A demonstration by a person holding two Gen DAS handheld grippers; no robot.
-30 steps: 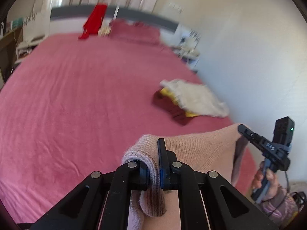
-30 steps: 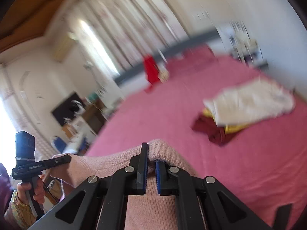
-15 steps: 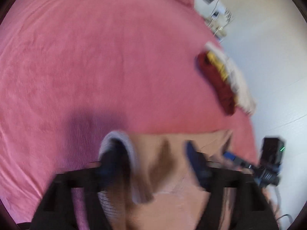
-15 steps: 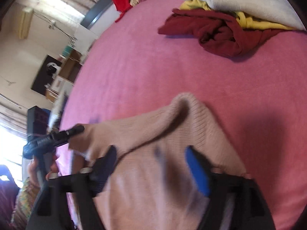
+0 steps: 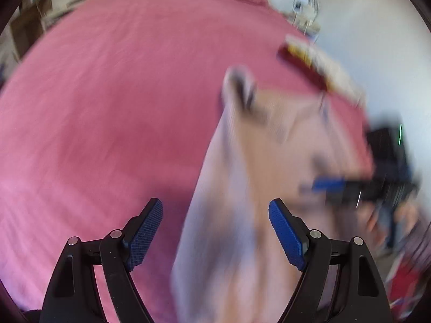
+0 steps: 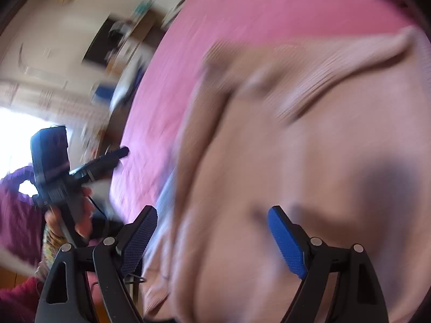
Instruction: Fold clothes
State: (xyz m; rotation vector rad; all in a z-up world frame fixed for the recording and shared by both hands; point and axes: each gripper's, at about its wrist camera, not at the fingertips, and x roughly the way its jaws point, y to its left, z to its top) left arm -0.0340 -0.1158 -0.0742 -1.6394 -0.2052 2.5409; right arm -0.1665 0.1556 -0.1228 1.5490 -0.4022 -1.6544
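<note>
pink knit sweater (image 5: 258, 177) lies on the pink bed (image 5: 107, 94), its long way running from the near edge toward the clothes pile (image 5: 317, 64). left gripper (image 5: 215, 231) and right gripper (image 6: 212, 237) both gape wide and hold nothing. the loose cloth could bunch up or slide off the near edge, so the fold comes out crooked.
</note>
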